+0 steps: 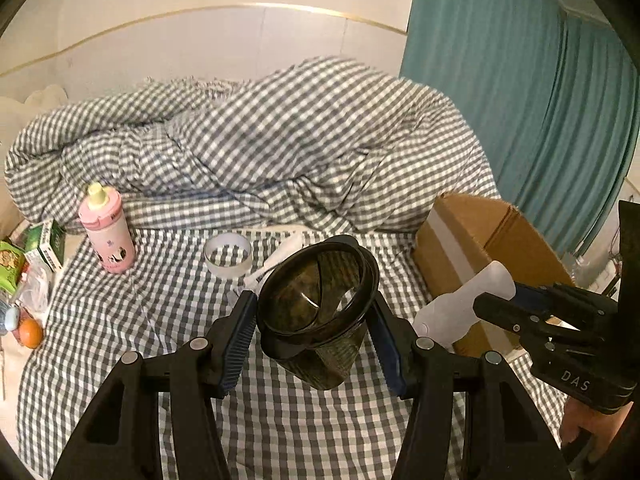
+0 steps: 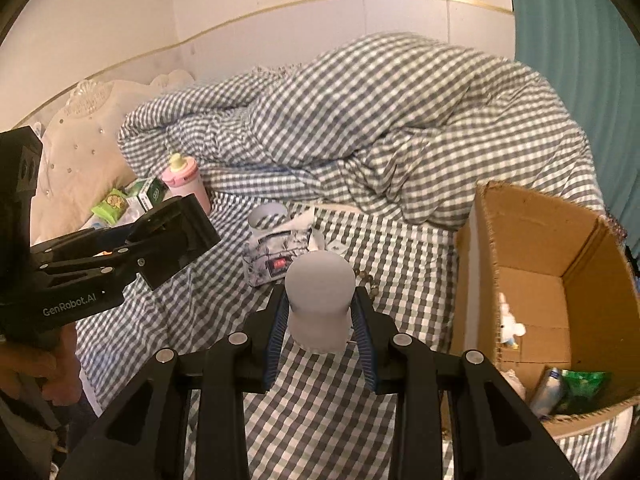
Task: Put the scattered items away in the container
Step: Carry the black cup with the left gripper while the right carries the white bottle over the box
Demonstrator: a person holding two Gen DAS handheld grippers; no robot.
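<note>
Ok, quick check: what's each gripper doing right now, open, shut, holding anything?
Left gripper: shut on the dark translucent cup.
Right gripper: shut on the white bottle.

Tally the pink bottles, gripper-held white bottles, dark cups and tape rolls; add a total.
pink bottle: 1
white bottle: 1
dark cup: 1
tape roll: 1
Total: 4

Left gripper (image 1: 316, 312): angled downward, jaws clamped on a load.
Right gripper (image 2: 320, 312): angled downward, jaws clamped likewise.
Hands: barely visible at frame edges, apparently gripping the handles.
</note>
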